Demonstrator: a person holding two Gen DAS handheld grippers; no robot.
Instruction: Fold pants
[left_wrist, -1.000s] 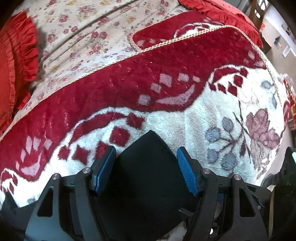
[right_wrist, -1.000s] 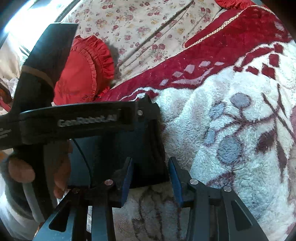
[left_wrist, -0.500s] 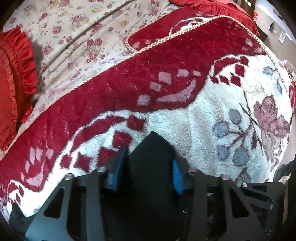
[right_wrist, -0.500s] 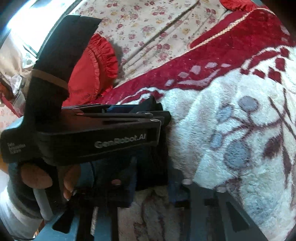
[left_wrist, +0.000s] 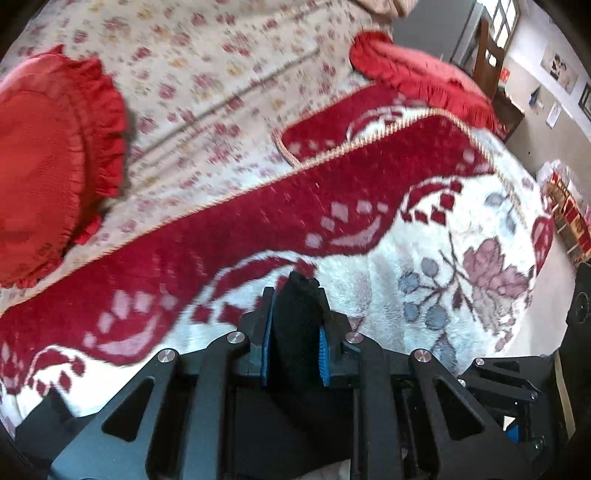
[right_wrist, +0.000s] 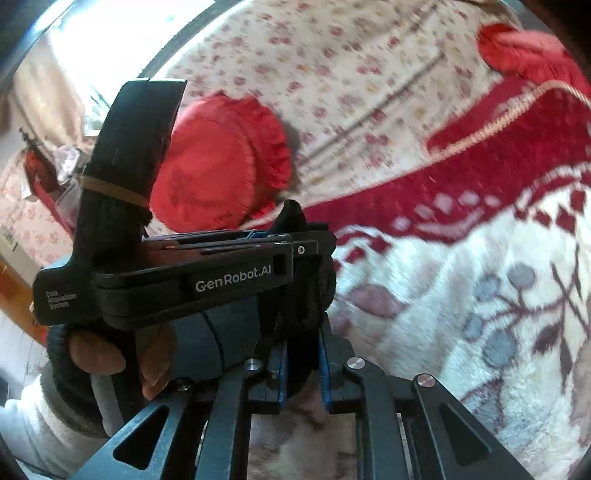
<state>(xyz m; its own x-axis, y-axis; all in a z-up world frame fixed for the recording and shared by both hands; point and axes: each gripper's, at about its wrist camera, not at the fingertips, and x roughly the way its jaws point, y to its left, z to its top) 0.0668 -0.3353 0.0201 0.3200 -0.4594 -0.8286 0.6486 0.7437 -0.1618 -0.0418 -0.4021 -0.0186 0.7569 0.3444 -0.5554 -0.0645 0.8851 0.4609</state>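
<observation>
Left wrist view: left gripper (left_wrist: 294, 332) raised above the bed's blanket (left_wrist: 443, 258), fingers (left_wrist: 266, 332) clamped on black pants (left_wrist: 297, 317), fabric edge pointing forward along them | right wrist view: right gripper (right_wrist: 301, 365) beside it, fingers (right_wrist: 282, 369) pinching the same pants (right_wrist: 303, 332), cloth standing upright | person's left hand (right_wrist: 122, 354) grips the handle.

One pair of black pants (left_wrist: 297, 321) is in play, pinched in two grippers: the left gripper (left_wrist: 295, 332) and the right gripper (right_wrist: 301, 354), each with two blue-padded fingers (left_wrist: 266, 332). One bed carries one red-and-white plush blanket (left_wrist: 461, 295) and one floral sheet (left_wrist: 207, 85). Two red frilled cushions: one round (left_wrist: 48, 155), one far back (left_wrist: 417, 81).
</observation>
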